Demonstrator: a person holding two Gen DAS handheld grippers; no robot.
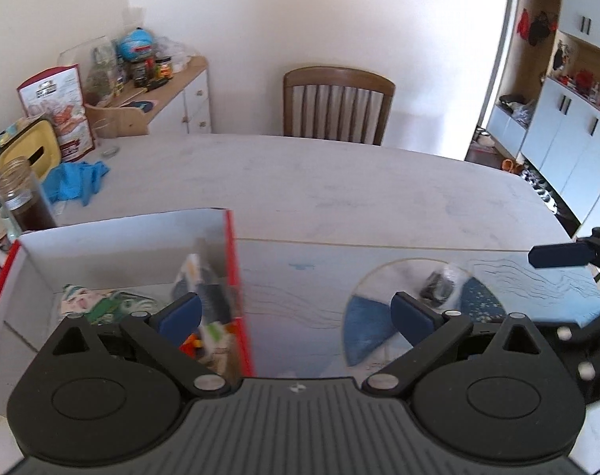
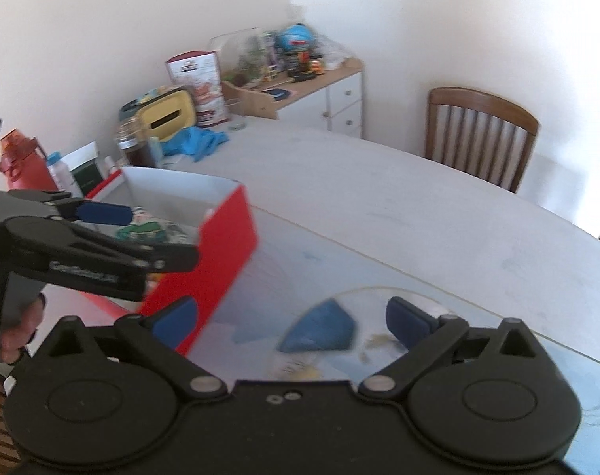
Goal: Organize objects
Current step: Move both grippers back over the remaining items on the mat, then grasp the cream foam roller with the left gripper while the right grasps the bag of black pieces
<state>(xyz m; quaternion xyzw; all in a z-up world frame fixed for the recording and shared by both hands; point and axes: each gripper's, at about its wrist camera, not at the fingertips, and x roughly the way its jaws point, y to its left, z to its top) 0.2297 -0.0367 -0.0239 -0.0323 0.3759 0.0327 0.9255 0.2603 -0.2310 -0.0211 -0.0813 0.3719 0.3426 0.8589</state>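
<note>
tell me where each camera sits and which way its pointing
Left wrist: sits on the left gripper, looking forward and down over its open fingers at the red-edged box and the placemat; the right gripper's finger pokes in at right.
Right wrist: sits on the right gripper, fingers open, facing the same table from further right; the left gripper and the hand holding it show at left.
Shared: the box, placemat, wooden chair, blue cloth and white cabinet.
</note>
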